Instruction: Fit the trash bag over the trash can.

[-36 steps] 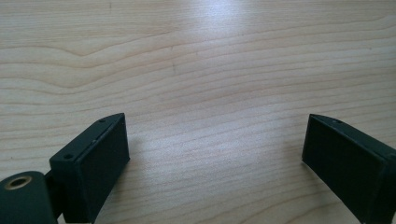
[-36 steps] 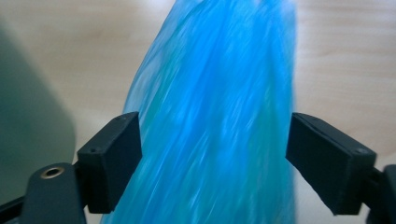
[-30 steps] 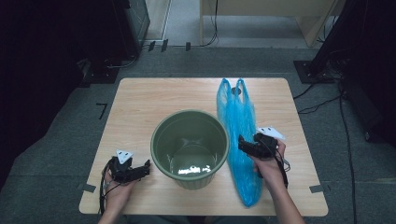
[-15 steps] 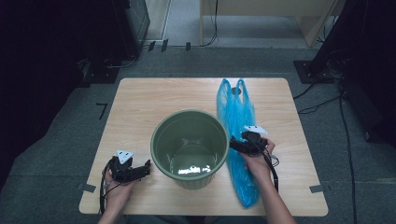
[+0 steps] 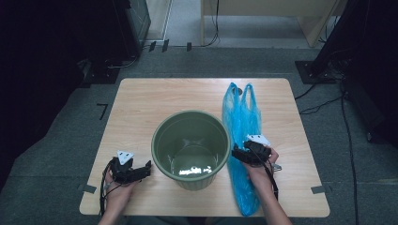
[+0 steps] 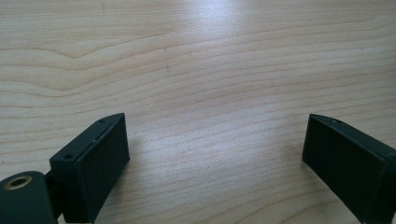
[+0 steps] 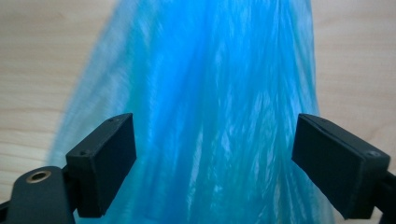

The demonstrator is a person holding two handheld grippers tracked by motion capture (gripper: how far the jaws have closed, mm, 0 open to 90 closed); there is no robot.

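In the high view a green bucket [image 5: 191,146] stands at the centre of the wooden bench [image 5: 141,103], and a blue plastic bag [image 5: 241,117] lies flat and stretched out just to its right, handles toward the top of the frame and closed end toward the bottom edge. The right claw [image 5: 238,155] hovers over the bag's lower half, right beside the bucket's rim; in the right gripper view its jaws are spread wide with the blue film [image 7: 205,107] between them and nothing pinched yet. The left claw [image 5: 141,171] sits at the lower left of the high view, near the bucket's base, its jaws also spread over bare wood [image 6: 210,93]. The likely step is closing on the bag to lift it. The film is thin and slack, so a shallow pinch may catch only the top layer or slip off as it rises. With the claw this near the bucket, a sideways move could knock the rim and shift it, since the left claw is not steadying it
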